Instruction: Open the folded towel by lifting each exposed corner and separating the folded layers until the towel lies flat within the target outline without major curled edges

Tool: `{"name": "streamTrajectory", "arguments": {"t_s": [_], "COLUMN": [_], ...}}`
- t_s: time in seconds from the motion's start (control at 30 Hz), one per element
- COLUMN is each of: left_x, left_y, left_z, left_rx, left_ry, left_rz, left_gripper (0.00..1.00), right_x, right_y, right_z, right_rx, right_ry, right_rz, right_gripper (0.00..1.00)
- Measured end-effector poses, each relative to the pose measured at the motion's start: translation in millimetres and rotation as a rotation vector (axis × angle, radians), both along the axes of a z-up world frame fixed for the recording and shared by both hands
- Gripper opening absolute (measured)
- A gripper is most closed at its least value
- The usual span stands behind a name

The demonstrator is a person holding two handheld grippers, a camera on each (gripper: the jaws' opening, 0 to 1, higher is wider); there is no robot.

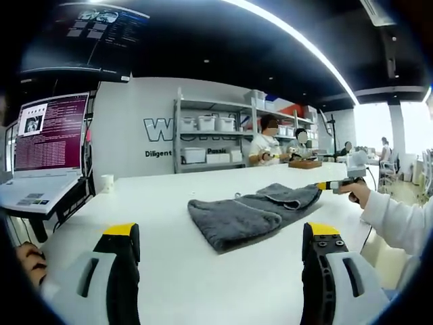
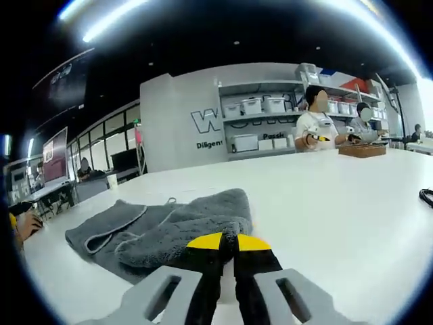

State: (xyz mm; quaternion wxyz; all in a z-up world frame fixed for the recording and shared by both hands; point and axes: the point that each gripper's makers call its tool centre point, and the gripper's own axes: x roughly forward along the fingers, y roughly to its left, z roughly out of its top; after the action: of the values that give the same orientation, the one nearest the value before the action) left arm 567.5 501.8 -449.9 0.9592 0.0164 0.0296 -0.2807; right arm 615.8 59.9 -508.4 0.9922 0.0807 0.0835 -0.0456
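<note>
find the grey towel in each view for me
Left gripper view: grey towel lies mid-frame on the white table, ahead of the open jaws.
Right gripper view: the towel sits lower left, with the right gripper closed at its near edge.
Shared landmark: shelving unit.

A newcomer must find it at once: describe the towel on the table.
Start at the long white table in front of the shelves. Near its middle lies a dark grey towel, folded, one corner pinched by the right gripper. It is the one soft, rumpled thing there; the small white cup stands far off.
</note>
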Motion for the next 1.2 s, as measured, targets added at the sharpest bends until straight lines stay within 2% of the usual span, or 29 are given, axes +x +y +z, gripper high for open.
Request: {"name": "streamTrajectory", "arguments": {"t_s": [0.23,0.4,0.6,0.87,1.0,1.2], "left_x": [-0.2,-0.1,-0.3,1.3,1.2,0.3], "left_y": [-1.9,-1.3,-0.2,0.0,-3.1,-7.5], "left_z": [-0.3,-0.3,0.0,-2.9,-1.4,-2.2], "left_rx": [0.002,-0.001,-0.002,0.002,0.0,0.006], "left_ry": [0.001,0.001,0.002,0.01,0.004,0.006], "left_rz": [-0.006,-0.006,-0.004,-0.003,-0.008,-0.018], "left_gripper": [0.99,0.99,0.99,0.99,0.99,0.99], "right_x": [-1.5,-4.3,-15.9,-40.8,-57.3,-70.4], "right_y": [-0.7,-2.1,-6.2,-10.1,-1.6,16.2], "right_z": [-6.3,-16.5,-13.3,12.3,35.9,55.1], "right_rx": [-0.005,-0.054,-0.074,-0.091,-0.097,-0.126], "right_ry": [0.029,0.087,0.079,0.004,-0.063,-0.104], "right_rz": [0.007,0.013,-0.005,-0.034,-0.04,-0.023], "right_gripper": [0.01,0.03,0.08,0.23,0.29,0.4]}}
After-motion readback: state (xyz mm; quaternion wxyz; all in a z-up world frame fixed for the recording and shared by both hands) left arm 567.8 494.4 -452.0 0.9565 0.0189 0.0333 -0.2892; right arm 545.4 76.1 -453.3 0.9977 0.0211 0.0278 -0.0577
